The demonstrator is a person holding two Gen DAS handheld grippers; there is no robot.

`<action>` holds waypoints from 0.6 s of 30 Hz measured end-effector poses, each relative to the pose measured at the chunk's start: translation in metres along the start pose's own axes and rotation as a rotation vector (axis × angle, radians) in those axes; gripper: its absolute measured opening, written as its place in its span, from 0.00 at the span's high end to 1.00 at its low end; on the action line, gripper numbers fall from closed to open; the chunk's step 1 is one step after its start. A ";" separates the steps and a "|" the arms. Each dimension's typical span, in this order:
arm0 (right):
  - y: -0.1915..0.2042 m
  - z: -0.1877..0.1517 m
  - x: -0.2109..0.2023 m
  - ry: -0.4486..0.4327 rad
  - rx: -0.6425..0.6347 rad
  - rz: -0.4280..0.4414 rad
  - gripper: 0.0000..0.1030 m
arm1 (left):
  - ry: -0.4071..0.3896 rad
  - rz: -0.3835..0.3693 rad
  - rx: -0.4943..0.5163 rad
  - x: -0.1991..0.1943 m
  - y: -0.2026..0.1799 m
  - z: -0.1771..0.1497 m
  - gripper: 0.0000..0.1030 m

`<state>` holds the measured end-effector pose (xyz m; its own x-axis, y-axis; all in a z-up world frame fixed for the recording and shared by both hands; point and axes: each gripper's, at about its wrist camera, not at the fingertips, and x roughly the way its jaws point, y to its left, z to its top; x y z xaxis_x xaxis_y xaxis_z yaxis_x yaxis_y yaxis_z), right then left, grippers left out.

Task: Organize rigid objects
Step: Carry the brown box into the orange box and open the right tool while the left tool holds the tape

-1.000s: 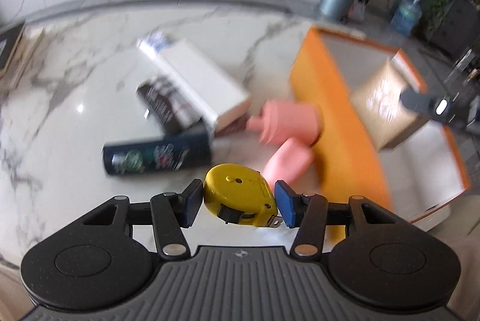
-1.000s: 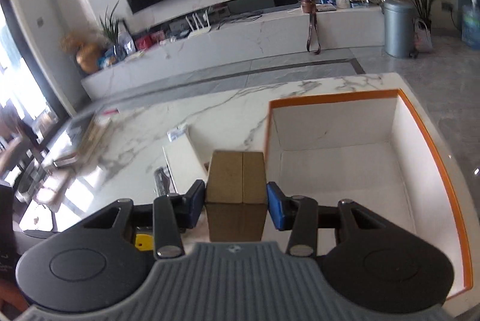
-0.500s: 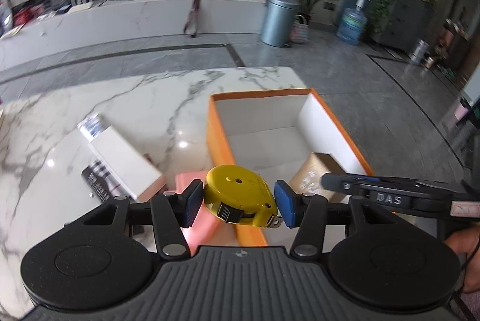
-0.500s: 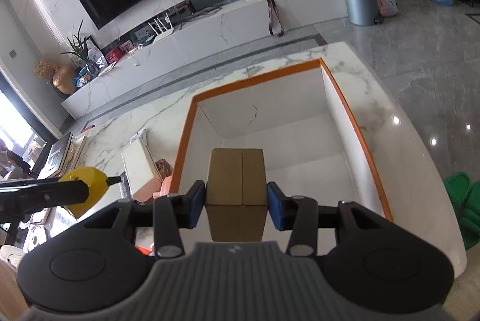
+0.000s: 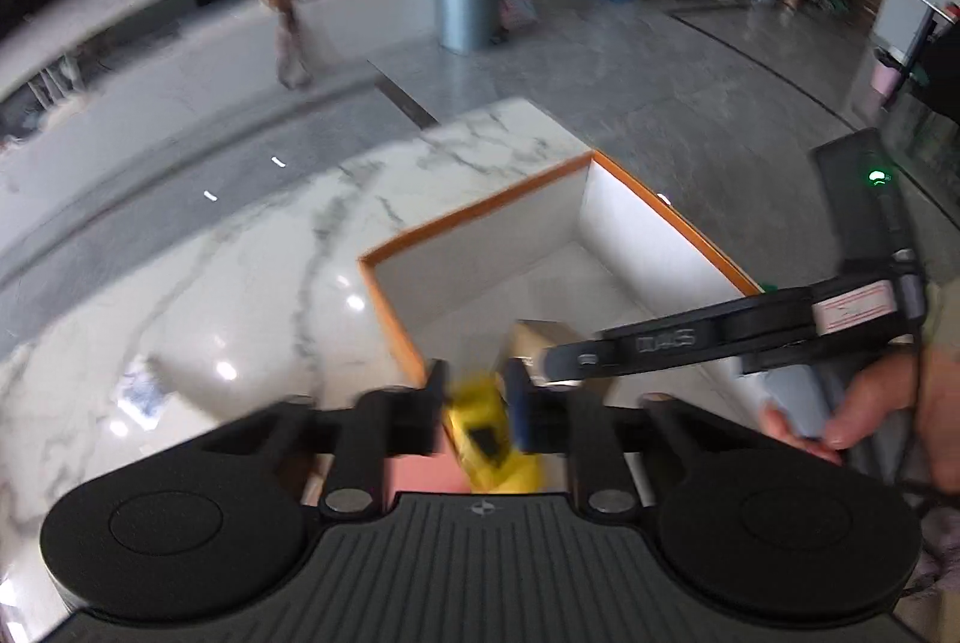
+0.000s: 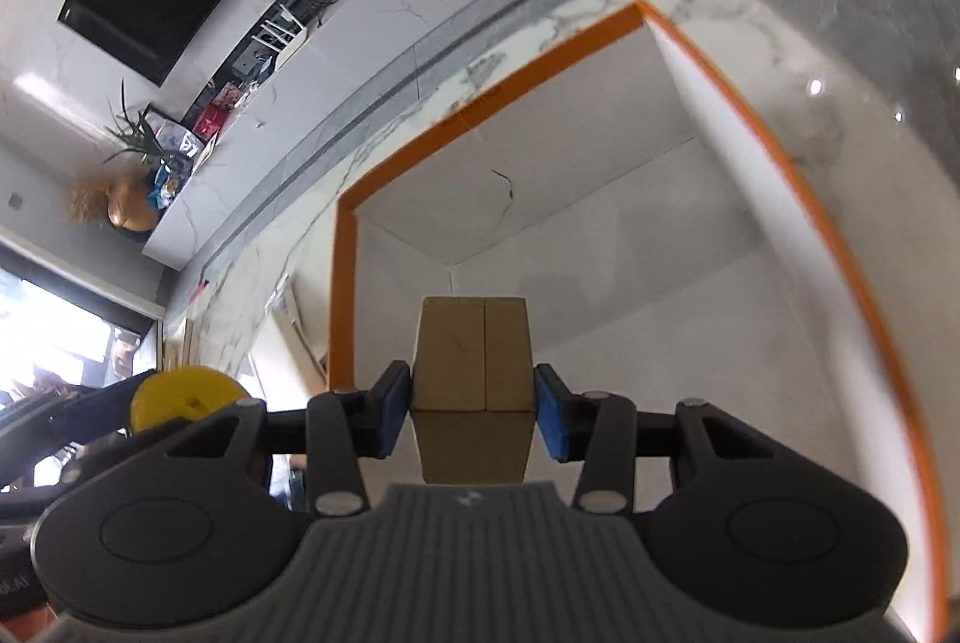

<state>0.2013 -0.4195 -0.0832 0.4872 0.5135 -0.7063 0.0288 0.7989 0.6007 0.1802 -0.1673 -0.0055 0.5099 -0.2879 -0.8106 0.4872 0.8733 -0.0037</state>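
A yellow tape measure [image 5: 487,424], blurred, is being squeezed between the left gripper [image 5: 477,415] fingers, which are closing on it, just at the near orange rim of the box [image 5: 480,211]; a brown cardboard box [image 6: 474,385] is being gripped by the half-open right gripper [image 6: 473,418] fingers, above the white inside of the box; farther off, the marble tabletop [image 5: 240,247] is being seen.

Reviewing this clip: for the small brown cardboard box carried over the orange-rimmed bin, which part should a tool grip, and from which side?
Grip the cardboard box across its two flat, parallel side faces, coming in from its near end. The right tool does this: its pads sit flush on opposite sides, with the box's taped seam facing up over the bin.
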 end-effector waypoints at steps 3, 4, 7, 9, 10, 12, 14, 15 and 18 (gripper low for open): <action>-0.006 0.012 0.025 0.017 0.032 -0.004 0.56 | -0.003 -0.015 0.009 0.019 0.006 0.013 0.83; -0.008 0.016 0.032 0.025 0.040 -0.006 0.56 | 0.002 -0.016 0.006 0.025 0.008 0.016 0.83; -0.013 0.027 0.049 0.052 0.046 -0.008 0.56 | 0.028 -0.027 0.004 0.041 0.015 0.021 0.83; -0.016 0.033 0.056 0.070 0.044 -0.007 0.56 | 0.048 -0.033 -0.003 0.049 0.022 0.021 0.83; -0.018 0.036 0.058 0.076 0.044 -0.005 0.56 | 0.054 -0.041 -0.010 0.053 0.025 0.021 0.83; -0.021 0.042 0.063 0.086 0.046 0.003 0.56 | 0.059 -0.033 -0.010 0.058 0.030 0.021 0.83; -0.023 0.047 0.067 0.090 0.050 0.023 0.56 | 0.053 -0.013 -0.009 0.062 0.033 0.020 0.83; -0.024 0.048 0.070 0.091 0.052 0.032 0.56 | 0.043 -0.007 -0.013 0.062 0.035 0.019 0.83; -0.027 0.047 0.076 0.106 0.050 0.062 0.55 | 0.013 0.024 -0.019 0.055 0.036 0.018 0.79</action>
<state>0.2781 -0.4168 -0.1356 0.3943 0.5941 -0.7011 0.0464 0.7491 0.6608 0.2385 -0.1588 -0.0401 0.5120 -0.2618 -0.8181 0.4610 0.8874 0.0046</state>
